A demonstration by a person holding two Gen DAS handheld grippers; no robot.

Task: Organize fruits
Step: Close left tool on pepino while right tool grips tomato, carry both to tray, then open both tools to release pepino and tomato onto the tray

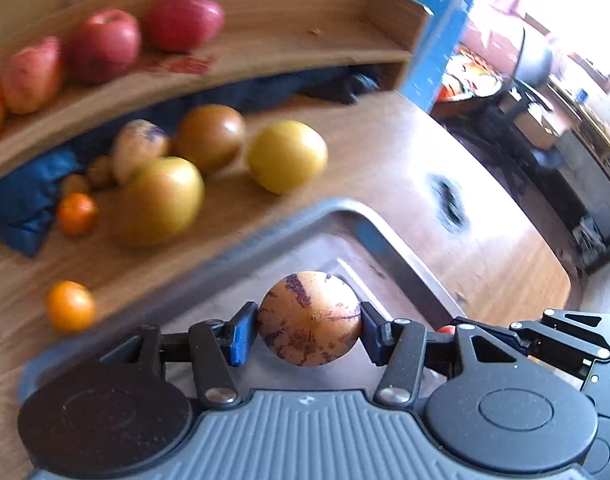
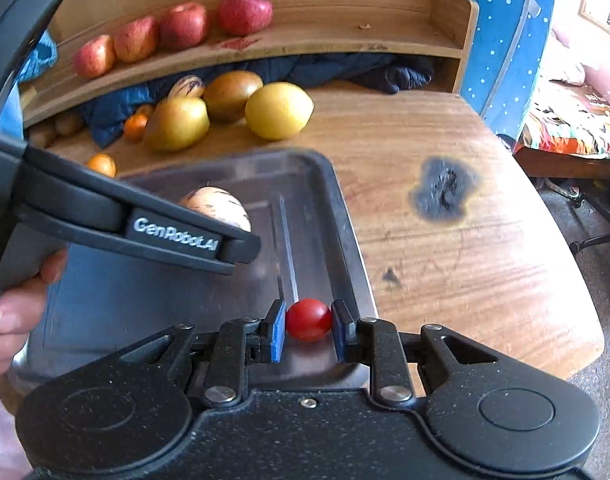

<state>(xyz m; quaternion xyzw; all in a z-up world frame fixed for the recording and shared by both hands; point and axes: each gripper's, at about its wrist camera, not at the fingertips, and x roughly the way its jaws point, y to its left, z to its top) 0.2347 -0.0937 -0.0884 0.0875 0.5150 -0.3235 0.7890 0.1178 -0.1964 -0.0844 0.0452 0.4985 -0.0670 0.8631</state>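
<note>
Wooden bench (image 2: 465, 240), metal tray (image 2: 341, 216) on it. I see my left gripper (image 1: 309, 320) over the tray, jaws clamped on a purple-streaked melon (image 1: 309, 316). My right gripper (image 2: 308, 322) at the tray's near corner, jaws nearly shut, pinching a cherry tomato (image 2: 308, 319).

Pale tan melon (image 1: 309, 317) with purple streaks. Cherry tomato (image 2: 308, 319) glossy red. Pads (image 2: 276, 334) blue on black grippers. Tray (image 2: 345, 216) dull grey metal. Apples (image 2: 183, 24) red on the wooden shelf (image 2: 345, 36). Yellow round fruit (image 2: 279, 110), small orange citrus (image 1: 70, 306), dark blue cloth (image 2: 117, 108), brown woodgrain table (image 2: 485, 264) with black scorch mark (image 2: 445, 192).
</note>
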